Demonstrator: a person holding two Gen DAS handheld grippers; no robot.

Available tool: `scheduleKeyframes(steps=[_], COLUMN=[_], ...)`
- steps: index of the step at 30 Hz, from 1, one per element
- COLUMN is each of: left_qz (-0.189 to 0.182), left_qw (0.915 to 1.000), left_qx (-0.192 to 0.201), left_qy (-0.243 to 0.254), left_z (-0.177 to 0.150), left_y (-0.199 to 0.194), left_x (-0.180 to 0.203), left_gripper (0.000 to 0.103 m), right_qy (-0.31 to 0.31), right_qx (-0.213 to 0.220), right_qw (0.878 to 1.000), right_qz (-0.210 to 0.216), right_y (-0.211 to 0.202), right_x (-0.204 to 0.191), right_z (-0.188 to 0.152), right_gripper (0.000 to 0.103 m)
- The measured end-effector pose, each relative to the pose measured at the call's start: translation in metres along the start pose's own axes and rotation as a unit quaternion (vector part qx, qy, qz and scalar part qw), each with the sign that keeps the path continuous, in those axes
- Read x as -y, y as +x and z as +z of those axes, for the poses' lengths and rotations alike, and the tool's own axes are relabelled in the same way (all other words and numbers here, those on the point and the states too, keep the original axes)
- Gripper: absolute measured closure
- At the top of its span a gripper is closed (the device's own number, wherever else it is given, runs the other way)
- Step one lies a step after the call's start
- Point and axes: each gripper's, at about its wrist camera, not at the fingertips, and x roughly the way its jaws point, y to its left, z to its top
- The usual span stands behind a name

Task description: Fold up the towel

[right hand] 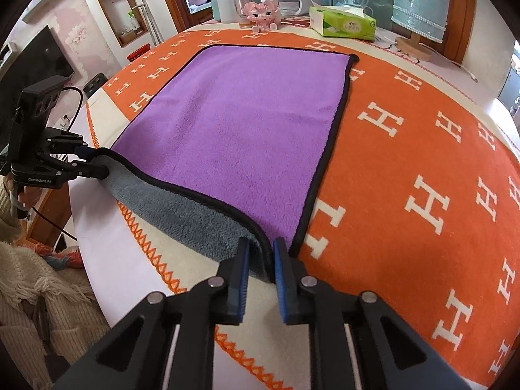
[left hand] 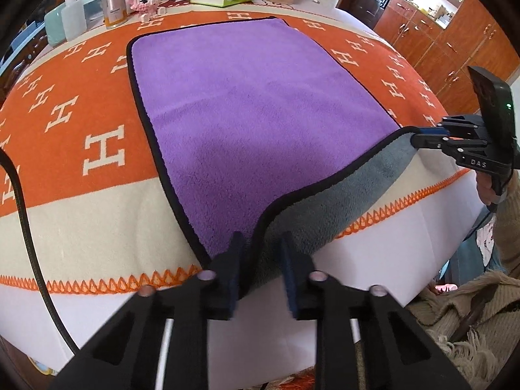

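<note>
The purple towel [left hand: 260, 104] lay flat on the orange blanket [left hand: 74, 104] patterned with white H letters, its near hem lifted so that the grey underside [right hand: 195, 217] showed along the whole near edge. The left gripper [left hand: 260, 260] had its two fingers closed down on the towel's near left corner, the black piping running up between the pads; in the right wrist view that same gripper [right hand: 94, 165] pinched the corner just off the blanket's zigzag-stitched border. The right gripper [right hand: 261, 253] clamped the towel's near right corner in the same way, fingers narrowed onto the fold of cloth, and appeared in the left wrist view [left hand: 419, 136] with its tips tight on the hem.

Beyond the towel's far edge the blanket ran bare for a stretch before the clutter: a green tissue box [right hand: 341, 22], a pink block-built pig [right hand: 261, 13], a brown-lidded jar [left hand: 113, 6], white bottles [left hand: 73, 16] and a pale blue lamp with a wooden foot [right hand: 419, 13]. To the towel's right, open orange blanket reached the table's side. To its left a narrower band of blanket remained. A black cable [left hand: 29, 227] hung down past the towel's left side. Wooden cabinets [left hand: 455, 42] stood behind the towel's far right corner.
</note>
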Motion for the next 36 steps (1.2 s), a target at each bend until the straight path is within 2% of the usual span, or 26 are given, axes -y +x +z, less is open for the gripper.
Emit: scheduleKeyframes(steps=[8,16,23,36], left_qz=[0.023,0.051,0.08,0.127], left_qw=[0.9996,0.9974,0.9928,0.9804], left_qx=[0.0,0.03,0.075,0.135], left_qy=[-0.018,-0.041,-0.047,-0.067], left_z=[-0.001,0.013,0.046,0.121], left_y=[-0.002,-0.022,-0.043,-0.06], left_x=[0.002,-0.005,-0.019,-0.057], left_gripper=[0.096,0.097,0.097,0.097], right_qy=[-0.008,0.013,0.036,0.065], right_qx=[0.024,0.052,0.084,0.133], right_qw=[0.999,0.995,0.988,0.975], right_qz=[-0.043,-0.084,-0.128,-0.164], right_y=[-0.01,-0.02,-0.024,-0.017], right_x=[-0.015,-0.016,-0.011,0.005], right_z=[-0.001,0.011,0.046,0.125], right_gripper=[0.098,0.098,0.098,0.098])
